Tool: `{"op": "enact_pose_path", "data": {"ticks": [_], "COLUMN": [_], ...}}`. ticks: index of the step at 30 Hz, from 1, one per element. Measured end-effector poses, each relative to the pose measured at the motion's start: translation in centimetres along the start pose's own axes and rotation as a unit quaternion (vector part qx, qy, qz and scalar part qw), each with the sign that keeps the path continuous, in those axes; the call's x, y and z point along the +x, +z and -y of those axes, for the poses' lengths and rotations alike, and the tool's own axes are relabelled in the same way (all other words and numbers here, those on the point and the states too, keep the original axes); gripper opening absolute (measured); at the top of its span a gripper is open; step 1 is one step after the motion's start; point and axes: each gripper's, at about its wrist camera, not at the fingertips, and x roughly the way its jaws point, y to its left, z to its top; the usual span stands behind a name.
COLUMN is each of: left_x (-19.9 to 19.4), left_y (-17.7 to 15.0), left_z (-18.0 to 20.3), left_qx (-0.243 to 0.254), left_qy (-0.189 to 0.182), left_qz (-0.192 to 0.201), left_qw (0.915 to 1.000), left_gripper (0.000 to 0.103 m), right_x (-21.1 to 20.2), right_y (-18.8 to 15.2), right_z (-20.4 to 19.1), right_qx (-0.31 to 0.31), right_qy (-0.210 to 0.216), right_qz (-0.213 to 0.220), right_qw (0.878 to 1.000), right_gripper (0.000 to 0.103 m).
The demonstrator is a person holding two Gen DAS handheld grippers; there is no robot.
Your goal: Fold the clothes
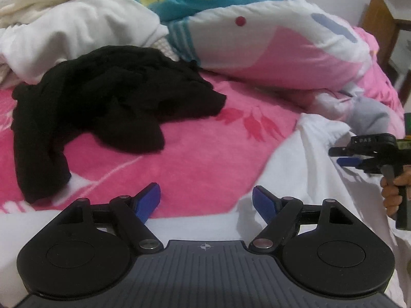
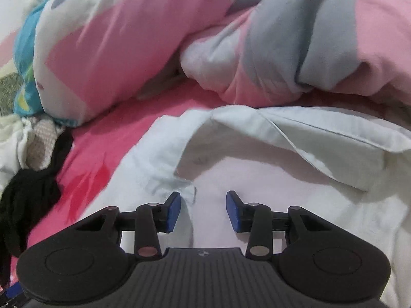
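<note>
A white garment (image 2: 269, 179) lies spread on the pink bed sheet (image 1: 195, 159), with a folded flap along its far edge. My right gripper (image 2: 203, 201) hovers just over it, blue pads apart, with no cloth pinched between them. In the left wrist view the same white garment (image 1: 295, 174) fills the lower right, and the right gripper (image 1: 339, 156) shows at the right edge in a person's hand. My left gripper (image 1: 205, 195) stands wide open over the sheet at the garment's near edge, holding nothing. A crumpled black garment (image 1: 102, 102) lies to the left.
A bunched pink, white and grey quilt (image 1: 269, 51) runs along the far side of the bed. A pile of cream and white clothes (image 1: 64, 5) sits at the back left. Wooden furniture (image 1: 380, 25) stands past the bed at the right.
</note>
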Motion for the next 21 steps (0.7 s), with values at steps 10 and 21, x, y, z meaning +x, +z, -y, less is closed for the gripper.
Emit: {"op": "enact_pose_path", "data": {"ticks": [10, 21], "left_x": [0.0, 0.1], "left_y": [0.0, 0.2], "left_z": [-0.6, -1.0], "left_qx": [-0.001, -0.008], "left_qy": [0.03, 0.043], "left_qz": [0.015, 0.022], "left_qw": [0.9994, 0.9988], "left_gripper": [0.076, 0.075], "right_x": [-0.1, -1.0], "right_y": [-1.4, -1.4], "right_z": [-2.5, -2.1], "right_qx": [-0.083, -0.118], "right_qy": [-0.003, -0.092], "right_qz": [-0.016, 0.028], "right_qw": [0.996, 0.988], "right_gripper": [0.005, 0.001]}}
